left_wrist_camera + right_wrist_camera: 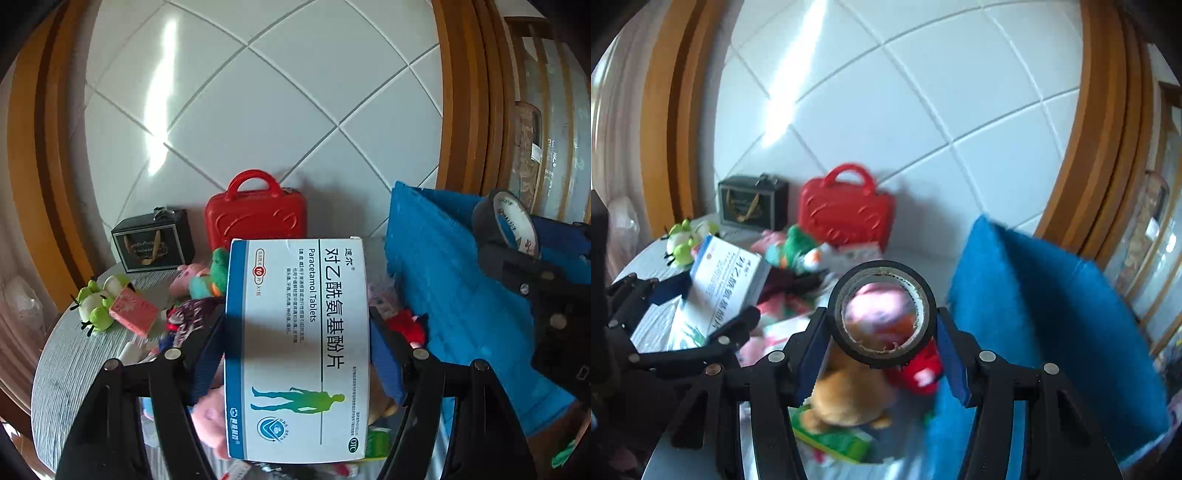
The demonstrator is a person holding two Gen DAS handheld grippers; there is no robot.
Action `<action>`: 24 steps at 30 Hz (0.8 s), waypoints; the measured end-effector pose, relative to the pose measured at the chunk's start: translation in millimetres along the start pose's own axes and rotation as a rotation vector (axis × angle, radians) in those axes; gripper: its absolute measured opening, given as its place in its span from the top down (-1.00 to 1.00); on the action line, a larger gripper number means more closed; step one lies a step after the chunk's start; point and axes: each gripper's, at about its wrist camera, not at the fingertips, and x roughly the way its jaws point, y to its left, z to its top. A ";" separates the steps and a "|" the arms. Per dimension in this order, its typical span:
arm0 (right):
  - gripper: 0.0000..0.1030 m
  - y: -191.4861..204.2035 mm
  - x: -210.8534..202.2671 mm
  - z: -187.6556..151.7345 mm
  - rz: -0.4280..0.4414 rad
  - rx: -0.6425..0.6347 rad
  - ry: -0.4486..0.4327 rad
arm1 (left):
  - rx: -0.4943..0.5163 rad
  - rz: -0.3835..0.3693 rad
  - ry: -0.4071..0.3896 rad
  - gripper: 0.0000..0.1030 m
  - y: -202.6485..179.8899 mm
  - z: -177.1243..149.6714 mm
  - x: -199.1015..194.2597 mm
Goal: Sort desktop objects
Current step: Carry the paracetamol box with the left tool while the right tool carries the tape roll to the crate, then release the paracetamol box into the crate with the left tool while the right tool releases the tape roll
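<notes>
My left gripper (297,332) is shut on a white and blue paracetamol tablet box (295,350), held flat above the table with its printed face up. The same box (720,291) shows at the left of the right wrist view, clamped in the left gripper (713,314). My right gripper (882,328) is shut on a black roll of tape (882,314), its hole facing the camera. That roll (506,225) appears at the right of the left wrist view, in front of the blue bin (443,277). Both hands are raised over the clutter.
A round grey table (62,362) carries a red case (256,214), a black gift box (153,240), a green frog toy (96,302), a pink box (133,312), several plush toys (849,391) and a green carton (831,439). The blue bin (1034,314) stands on the right. White tiled floor lies beyond.
</notes>
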 end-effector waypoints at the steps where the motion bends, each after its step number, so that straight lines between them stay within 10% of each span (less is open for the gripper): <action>1: -0.09 -33.2 -5.2 6.2 -0.006 0.001 -0.006 | -0.007 -0.021 0.017 -0.37 -25.5 12.4 0.2; 12: -0.09 -271.7 62.5 21.7 -0.142 0.004 0.119 | 0.048 -0.112 0.171 -0.37 -250.0 108.2 46.5; 24: -0.08 -331.9 242.1 -112.8 -0.042 0.060 0.653 | 0.235 -0.051 0.650 -0.38 -357.8 32.4 198.1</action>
